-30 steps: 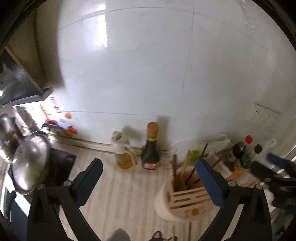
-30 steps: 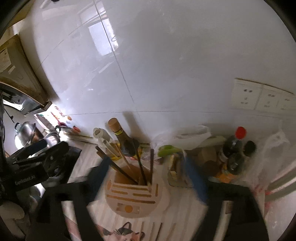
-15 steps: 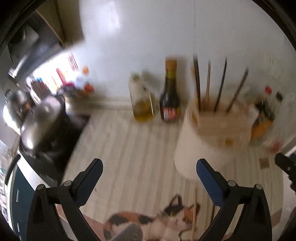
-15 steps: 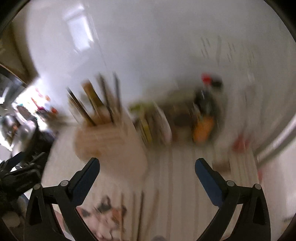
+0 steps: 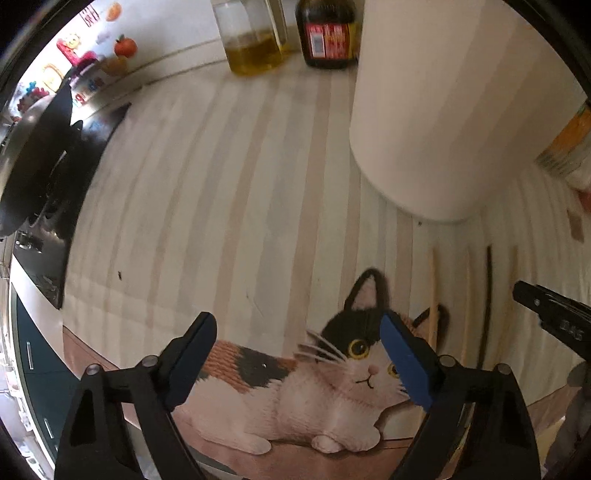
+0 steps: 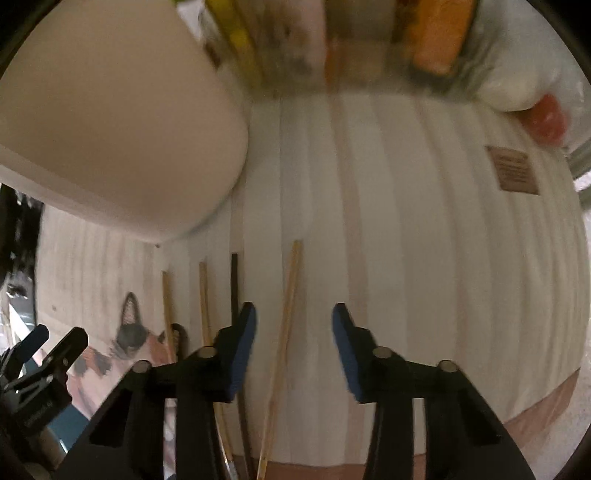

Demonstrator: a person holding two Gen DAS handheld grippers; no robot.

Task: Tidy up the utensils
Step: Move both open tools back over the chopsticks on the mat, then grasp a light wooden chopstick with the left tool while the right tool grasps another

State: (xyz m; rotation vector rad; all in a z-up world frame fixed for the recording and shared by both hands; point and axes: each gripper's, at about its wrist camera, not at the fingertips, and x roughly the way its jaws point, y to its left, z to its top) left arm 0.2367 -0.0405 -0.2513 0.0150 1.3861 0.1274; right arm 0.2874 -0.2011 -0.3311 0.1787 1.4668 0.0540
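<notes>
Several chopsticks lie side by side on a striped mat [image 6: 406, 221] in front of the white utensil holder [image 6: 110, 129]. In the right wrist view, my right gripper [image 6: 293, 314] points straight down over a light wooden chopstick [image 6: 290, 295]. Its jaws are closing with the stick between them, and the pads stand apart from it. A dark chopstick [image 6: 234, 288] and two pale ones lie just left of it. My left gripper [image 5: 295, 325] hovers over the mat's cat picture [image 5: 332, 369]. Its jaws are wide and closing slightly, with nothing between them. The chopsticks [image 5: 467, 295] lie to its right.
An oil bottle [image 5: 255, 37] and a soy sauce bottle [image 5: 328, 33] stand by the wall behind the holder [image 5: 443, 110]. A black stove with a pot [image 5: 37, 147] lies at the left. Blurred bottles and packets [image 6: 432, 37] crowd the back right; a brown label [image 6: 513, 170] sits on the mat.
Both grippers have dropped from facing the wall and the holder's top to close above the mat. The right jaws have narrowed from wide open to either side of one chopstick.
</notes>
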